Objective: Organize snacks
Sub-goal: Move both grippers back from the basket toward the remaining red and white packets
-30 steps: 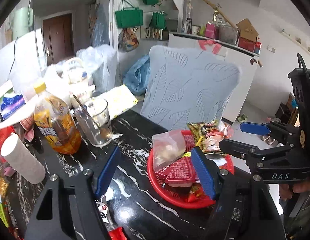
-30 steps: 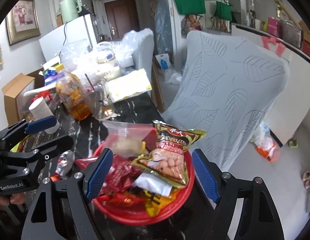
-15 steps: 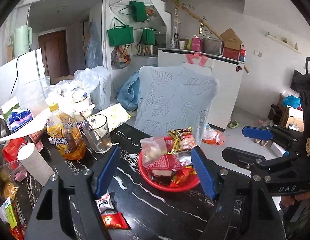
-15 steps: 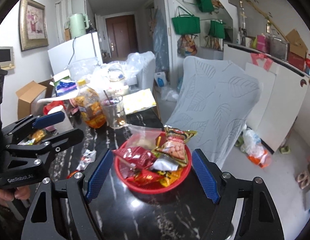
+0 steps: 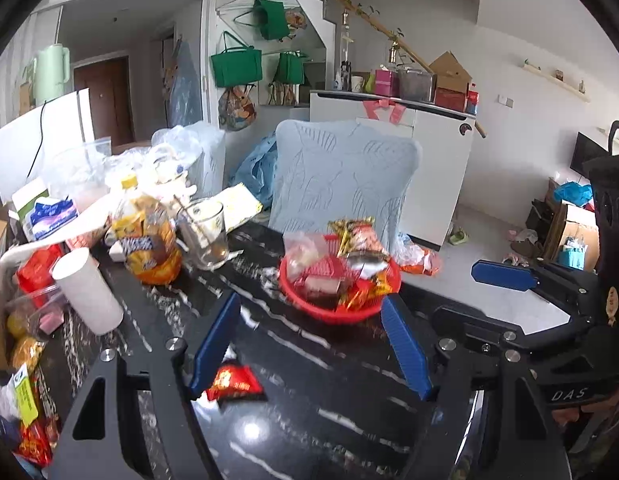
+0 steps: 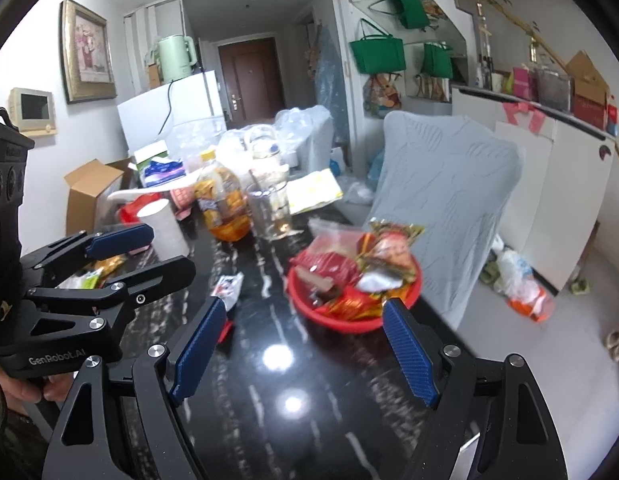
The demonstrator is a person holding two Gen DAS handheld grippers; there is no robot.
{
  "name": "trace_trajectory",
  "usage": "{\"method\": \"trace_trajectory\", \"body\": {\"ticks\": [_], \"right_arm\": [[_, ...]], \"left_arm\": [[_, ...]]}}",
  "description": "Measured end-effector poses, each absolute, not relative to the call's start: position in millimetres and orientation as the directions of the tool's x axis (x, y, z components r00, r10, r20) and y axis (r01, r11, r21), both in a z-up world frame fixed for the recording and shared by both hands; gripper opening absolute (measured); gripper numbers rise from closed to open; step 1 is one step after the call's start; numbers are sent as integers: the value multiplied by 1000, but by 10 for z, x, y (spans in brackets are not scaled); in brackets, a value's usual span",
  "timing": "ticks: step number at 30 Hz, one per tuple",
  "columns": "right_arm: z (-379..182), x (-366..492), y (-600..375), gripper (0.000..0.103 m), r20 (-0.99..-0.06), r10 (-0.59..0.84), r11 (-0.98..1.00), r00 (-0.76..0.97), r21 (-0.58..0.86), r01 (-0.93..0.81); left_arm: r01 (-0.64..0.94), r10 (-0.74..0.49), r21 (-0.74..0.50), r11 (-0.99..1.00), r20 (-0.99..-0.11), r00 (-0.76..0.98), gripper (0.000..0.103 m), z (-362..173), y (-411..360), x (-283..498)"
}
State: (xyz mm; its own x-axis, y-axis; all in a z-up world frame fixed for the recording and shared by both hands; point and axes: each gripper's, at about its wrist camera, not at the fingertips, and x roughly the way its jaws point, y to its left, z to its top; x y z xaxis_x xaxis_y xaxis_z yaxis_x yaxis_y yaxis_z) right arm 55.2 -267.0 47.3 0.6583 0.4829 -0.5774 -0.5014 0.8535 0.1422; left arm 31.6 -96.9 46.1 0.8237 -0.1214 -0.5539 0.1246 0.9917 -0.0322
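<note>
A red basket piled with several snack packets stands on the black marble table, ahead of both grippers; it also shows in the right wrist view. My left gripper is open and empty, held back from the basket. A red snack packet lies on the table by its left finger. My right gripper is open and empty. A white snack packet lies left of the basket. Each gripper shows in the other's view, the right one and the left one.
An orange drink bottle, a glass with a spoon, a white paper roll and more packets crowd the table's left side. A light chair stands behind the basket. The table edge runs on the right.
Both grippers have pulled back and away from the basket, which now looks smaller. Loose packets on the table have come into view.
</note>
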Motion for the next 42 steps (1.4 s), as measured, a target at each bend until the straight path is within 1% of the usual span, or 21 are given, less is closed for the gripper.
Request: {"method": "trace_trajectory", "body": {"ticks": [9,22,36,38,40,42], "right_arm": [[114,401,-2368,81,-629,512,830,585,187,-525],[-356,552,-1695,81,-695,551,776,462,222,-591],[-720,885,-1069,81,-760,538,731,364,205,-651],[-766,935,-976,80,-766,537,720,354,198,-665],[-818,987,-883,76,-771,532,708,350,179,-683],[-870,1056,-803,76,-783,522,696,337,164,-699]], "left_arm": [[55,-80,-60,997,-619,781,72,131,-598,199],[-51,-31,-100,994,-684,728,72,-262,13,300],[-156,14,-126,980,-733,681,72,-569,550,439],[-172,22,-127,977,-740,672,72,-605,603,461],[-185,26,-130,974,-747,664,72,-646,654,490],[-194,29,-132,972,-752,659,72,-668,685,513]]}}
